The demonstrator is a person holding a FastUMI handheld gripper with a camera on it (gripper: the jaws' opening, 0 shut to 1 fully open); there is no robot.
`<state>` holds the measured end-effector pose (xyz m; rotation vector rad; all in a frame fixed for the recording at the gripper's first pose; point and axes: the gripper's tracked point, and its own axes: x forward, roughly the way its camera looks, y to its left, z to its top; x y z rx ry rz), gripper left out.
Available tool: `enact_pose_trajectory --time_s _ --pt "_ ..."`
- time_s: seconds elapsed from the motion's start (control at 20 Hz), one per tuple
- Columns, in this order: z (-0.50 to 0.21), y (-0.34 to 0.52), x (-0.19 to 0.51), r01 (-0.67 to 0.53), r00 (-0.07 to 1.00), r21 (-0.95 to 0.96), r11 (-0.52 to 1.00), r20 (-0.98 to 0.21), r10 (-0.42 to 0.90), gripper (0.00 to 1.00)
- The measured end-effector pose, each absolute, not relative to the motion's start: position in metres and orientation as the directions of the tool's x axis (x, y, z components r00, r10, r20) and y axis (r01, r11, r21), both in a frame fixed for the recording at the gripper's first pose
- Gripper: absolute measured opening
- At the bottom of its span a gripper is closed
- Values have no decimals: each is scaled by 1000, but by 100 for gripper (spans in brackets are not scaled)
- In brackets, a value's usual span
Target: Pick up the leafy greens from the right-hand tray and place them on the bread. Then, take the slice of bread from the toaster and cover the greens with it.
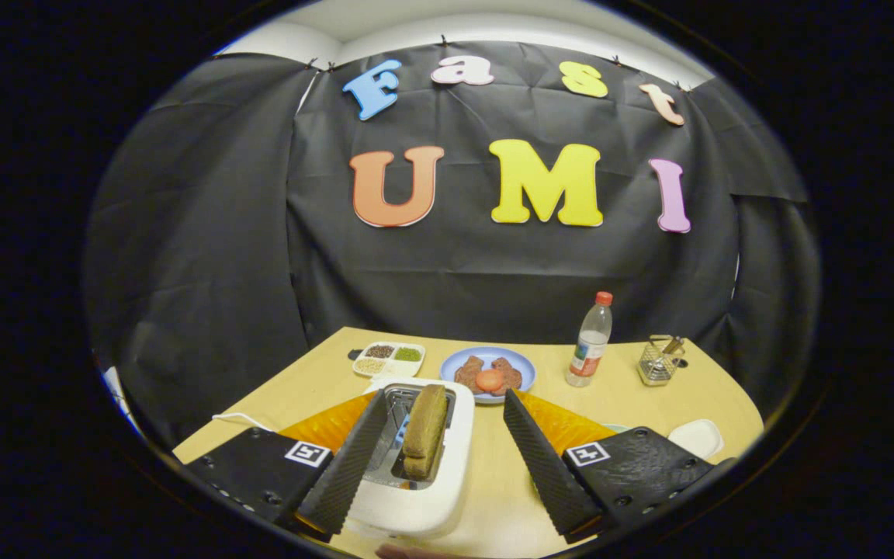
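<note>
The tool [439, 411] is hovering with its fingers spread wide, gripping nothing. Low in the frame's centre, the toaster [424, 473] is sitting on the worktop [618, 396] between the fingers, nearer the left one, with the bread slice [425, 429] standing upright in its slot. Beyond the fingertips, a blue plate [488, 374] is carrying brownish food and a round orange piece. A divided dish [389, 359] is lying left of it; a bottle [590, 339] and wire holder [658, 361] are standing to the right.
</note>
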<state>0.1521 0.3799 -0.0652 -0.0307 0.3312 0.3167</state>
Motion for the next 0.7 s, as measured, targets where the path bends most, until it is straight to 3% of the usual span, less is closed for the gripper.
enact_pose_trajectory --time_s 0.2,0.35,0.4,0.55,0.6,0.7 --pt "-85 397 171 -286 881 36 957 -384 278 94" --pt "-102 409 175 -295 841 64 953 -457 291 71" --pt "-106 408 177 -287 834 70 955 -473 285 71" --pt "-112 405 179 -268 815 108 957 -505 285 39" --pt "-112 408 181 -274 808 123 954 -509 298 37" --pt "-114 406 180 -264 793 147 953 -530 301 19"
